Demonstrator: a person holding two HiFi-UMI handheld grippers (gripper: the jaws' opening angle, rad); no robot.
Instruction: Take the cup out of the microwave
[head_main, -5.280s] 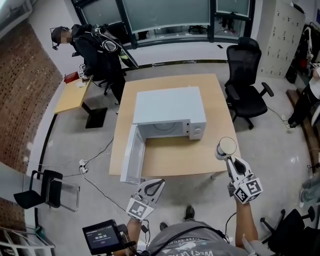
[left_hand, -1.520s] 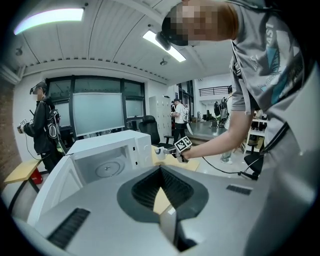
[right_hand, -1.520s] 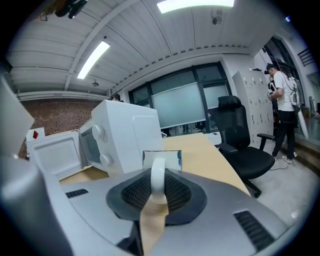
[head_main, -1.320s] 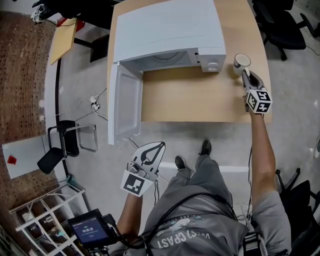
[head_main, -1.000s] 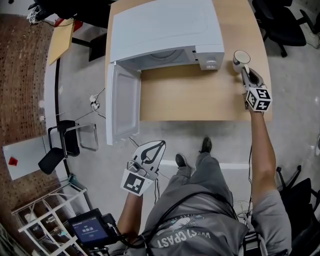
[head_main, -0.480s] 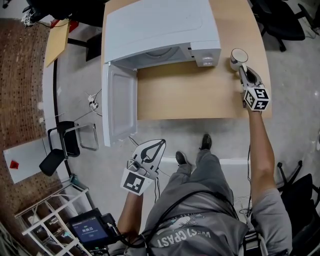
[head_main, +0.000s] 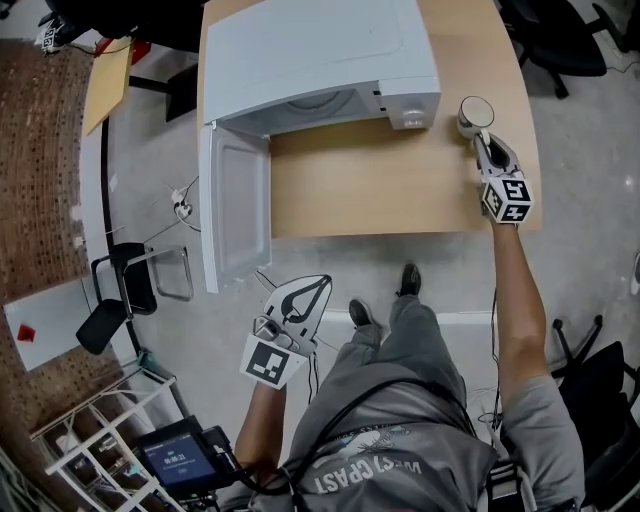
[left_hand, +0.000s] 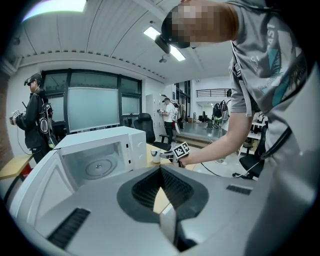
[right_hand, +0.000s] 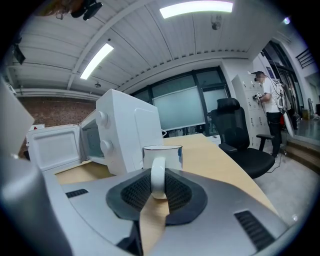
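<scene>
Wooden table (head_main: 380, 190) carries the white microwave (head_main: 310, 50), its door (head_main: 235, 215) swung wide open to the left. My left tongs (head_main: 318, 287) hang off the table, tips together and empty. My right tongs (head_main: 481, 142) clamp the handle of the white cup (head_main: 474, 114), which is outside the oven, just right of it.

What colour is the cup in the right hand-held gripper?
White cup with a thin dark rim; clearest in the right gripper view.

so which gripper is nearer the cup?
Right. The right gripper grips the cup by its handle beside the microwave; the left gripper hangs off the table, far from it.
</scene>
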